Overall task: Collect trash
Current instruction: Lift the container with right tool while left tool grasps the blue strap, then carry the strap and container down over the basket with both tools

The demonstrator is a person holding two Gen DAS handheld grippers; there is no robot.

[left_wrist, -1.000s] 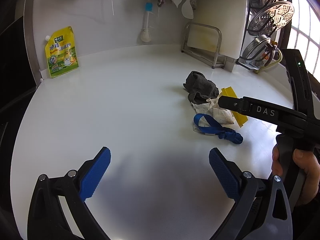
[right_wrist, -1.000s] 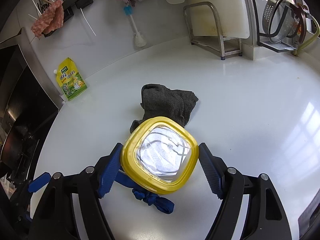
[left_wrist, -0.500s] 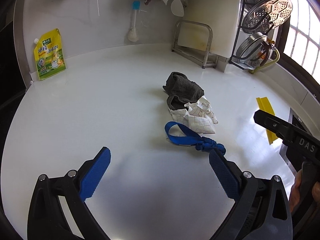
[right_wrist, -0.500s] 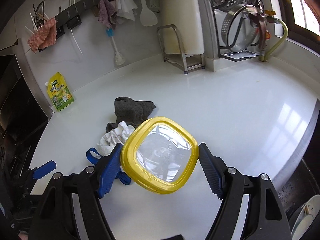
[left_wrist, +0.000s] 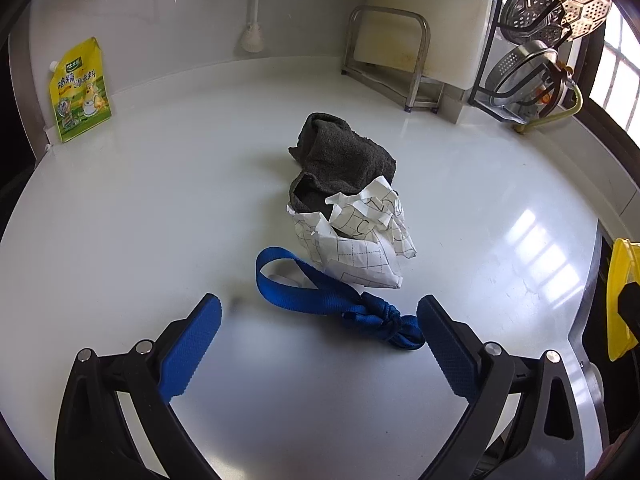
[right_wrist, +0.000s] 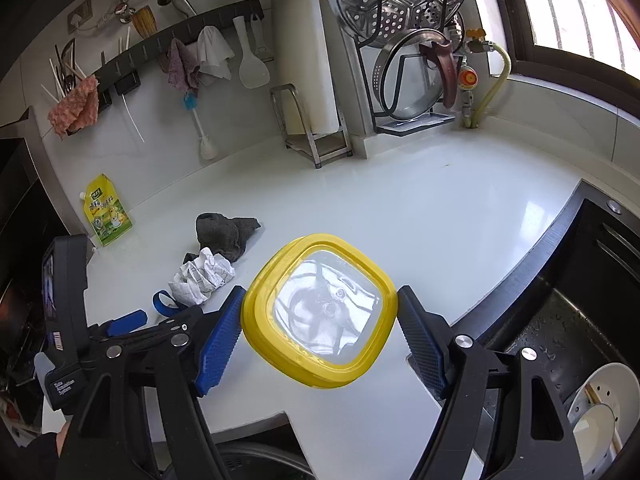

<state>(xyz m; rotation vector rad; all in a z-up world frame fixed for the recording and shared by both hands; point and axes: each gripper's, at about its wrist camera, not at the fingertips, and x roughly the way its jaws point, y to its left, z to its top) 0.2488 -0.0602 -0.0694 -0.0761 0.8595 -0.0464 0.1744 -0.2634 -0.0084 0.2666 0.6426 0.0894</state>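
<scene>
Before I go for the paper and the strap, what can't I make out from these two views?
- Blue strap: right wrist view, the left claw covers its knotted end.
- Dark cloth: left wrist view, crumpled paper hides its near edge.
- Yellow-rimmed container: left wrist view, cut off at the right edge.

The left gripper (left_wrist: 318,338) hangs wide over the counter (left_wrist: 160,208). A blue strap (left_wrist: 320,296) lies between its fingers, touching crumpled paper (left_wrist: 360,236)

Yellow-rimmed clear lid (right_wrist: 320,312). Blue strap (left_wrist: 320,296). White paper (left_wrist: 360,240) with dark grid lines. Dark grey cloth (left_wrist: 344,156). Yellow-green pouch (left_wrist: 78,90). White counter (left_wrist: 160,200).
</scene>
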